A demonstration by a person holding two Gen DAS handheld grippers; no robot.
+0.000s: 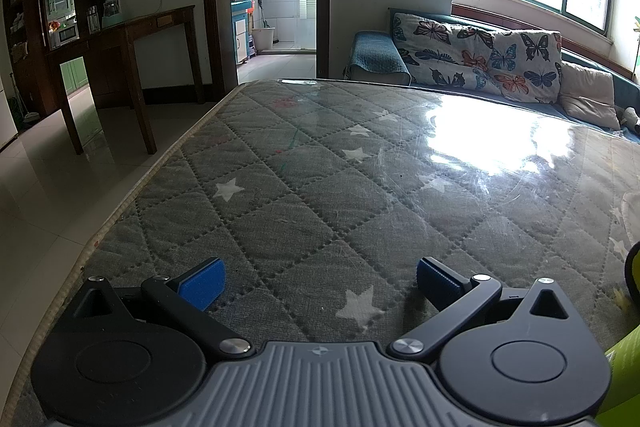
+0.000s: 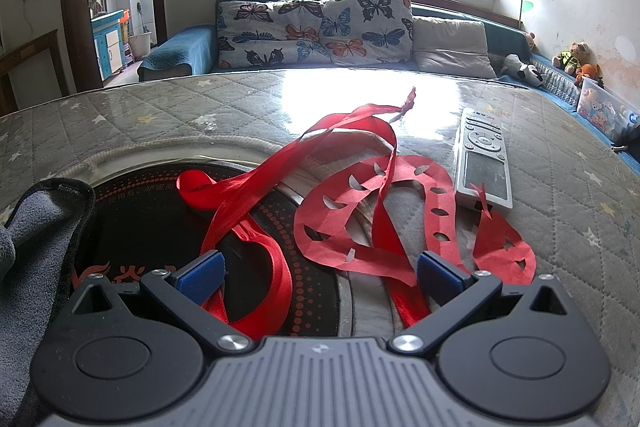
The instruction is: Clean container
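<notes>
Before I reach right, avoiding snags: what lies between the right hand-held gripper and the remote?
In the right wrist view, red paper cutout and ribbon lie before the remote.

- The left gripper (image 1: 320,281) is held low and level, its two blue-padded fingers (image 1: 204,283) spread wide with nothing between them.
- The right gripper (image 2: 320,277) sits in the same low, forward-facing pose, its blue pads (image 2: 438,277) parted to a like width, clamping nothing.
- On both tools, the black linkage arms angle outward from the ribbed grey body.
</notes>
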